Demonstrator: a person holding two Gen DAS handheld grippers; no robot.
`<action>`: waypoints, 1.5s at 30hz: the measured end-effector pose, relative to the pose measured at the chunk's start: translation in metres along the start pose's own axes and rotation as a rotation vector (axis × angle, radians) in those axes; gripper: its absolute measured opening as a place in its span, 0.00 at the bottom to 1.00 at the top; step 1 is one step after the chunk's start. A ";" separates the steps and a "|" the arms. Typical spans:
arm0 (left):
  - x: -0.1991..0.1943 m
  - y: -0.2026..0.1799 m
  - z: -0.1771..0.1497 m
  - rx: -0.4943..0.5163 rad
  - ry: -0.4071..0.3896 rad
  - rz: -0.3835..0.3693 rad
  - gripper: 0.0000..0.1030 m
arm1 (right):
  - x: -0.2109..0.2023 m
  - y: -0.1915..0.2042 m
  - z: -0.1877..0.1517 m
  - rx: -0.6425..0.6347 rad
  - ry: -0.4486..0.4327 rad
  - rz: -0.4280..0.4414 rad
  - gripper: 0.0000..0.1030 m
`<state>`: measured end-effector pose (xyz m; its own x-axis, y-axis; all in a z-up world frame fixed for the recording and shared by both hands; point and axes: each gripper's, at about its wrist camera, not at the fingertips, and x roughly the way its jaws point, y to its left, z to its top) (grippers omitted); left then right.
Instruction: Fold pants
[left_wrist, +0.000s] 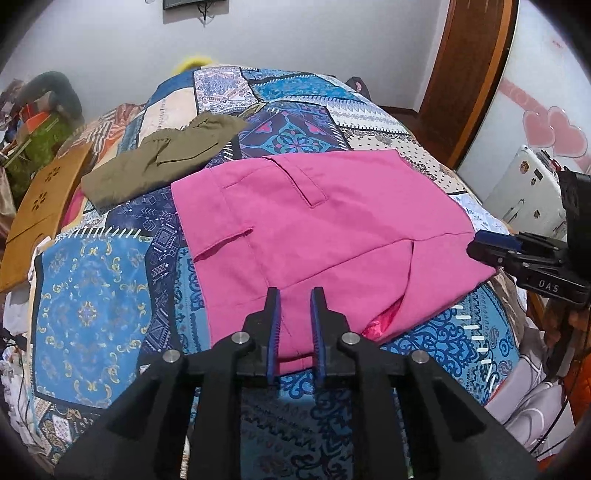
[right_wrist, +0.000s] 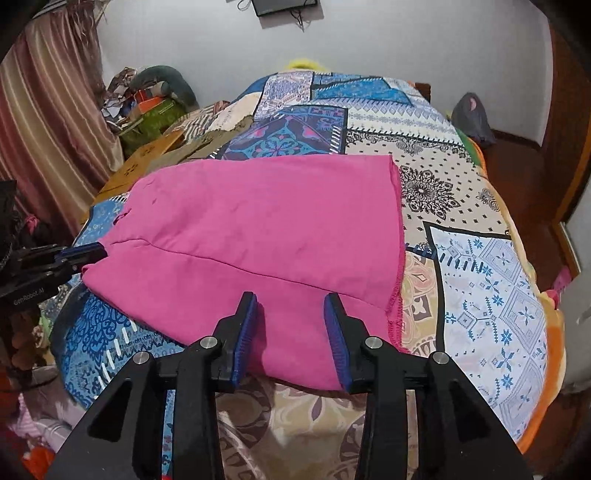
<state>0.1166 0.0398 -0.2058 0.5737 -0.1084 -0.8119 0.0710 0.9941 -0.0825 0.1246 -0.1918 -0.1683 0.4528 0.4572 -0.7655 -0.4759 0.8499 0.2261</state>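
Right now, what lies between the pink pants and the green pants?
Only a strip of patterned bedspread lies between the pink pants and the green pants; the left wrist view shows it.

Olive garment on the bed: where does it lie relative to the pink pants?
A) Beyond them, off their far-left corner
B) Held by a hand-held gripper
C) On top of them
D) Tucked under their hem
A: the olive garment lies beyond the pink pants, apart on the quilt.

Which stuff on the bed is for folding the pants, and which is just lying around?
For the job:
pink pants
left gripper
right gripper

Just lying around:
olive-green garment
wooden board
patchwork bedspread, only the surface underneath
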 end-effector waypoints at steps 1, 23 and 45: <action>-0.002 0.003 0.003 -0.010 0.000 -0.001 0.17 | -0.003 0.000 0.003 -0.016 -0.005 -0.014 0.33; 0.052 0.126 0.086 -0.141 0.001 0.159 0.48 | 0.021 -0.075 0.092 0.050 -0.100 -0.200 0.60; 0.116 0.133 0.087 -0.249 0.056 0.011 0.48 | 0.145 -0.088 0.128 -0.066 0.141 -0.092 0.59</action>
<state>0.2632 0.1584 -0.2606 0.5266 -0.1040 -0.8437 -0.1418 0.9678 -0.2078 0.3289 -0.1670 -0.2216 0.3888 0.3330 -0.8590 -0.4879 0.8653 0.1146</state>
